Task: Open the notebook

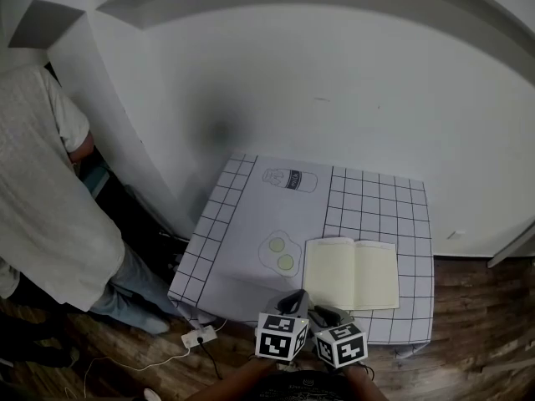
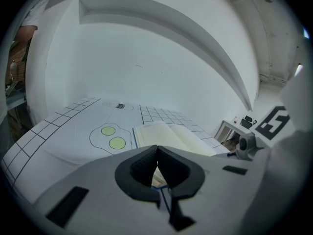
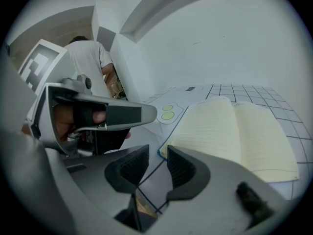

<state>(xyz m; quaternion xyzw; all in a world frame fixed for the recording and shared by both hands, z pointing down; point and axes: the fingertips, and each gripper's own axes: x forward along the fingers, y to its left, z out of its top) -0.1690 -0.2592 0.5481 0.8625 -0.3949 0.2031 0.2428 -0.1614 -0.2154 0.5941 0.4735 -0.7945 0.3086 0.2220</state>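
Notebook (image 1: pixel 351 272) lay wide open on the gridded tablecloth (image 1: pixel 380 199)
It sat near the front edge, just beside the fried-egg drawing (image 1: pixel 280 251). Left gripper (image 2: pixel 157 148) was clenched on nothing, and right gripper (image 3: pixel 157 153) had its jaws apart and empty by the notebook's corner.

A bystander (image 1: pixel 38 199) (white shirt) is cropped at the left edge.

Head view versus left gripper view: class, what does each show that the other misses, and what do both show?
Only the head view shows the white plug strip and its cable. Only the left gripper view shows the left tool with its jaws closed together. Both show the open notebook and the fried-egg drawing on the grid cloth.
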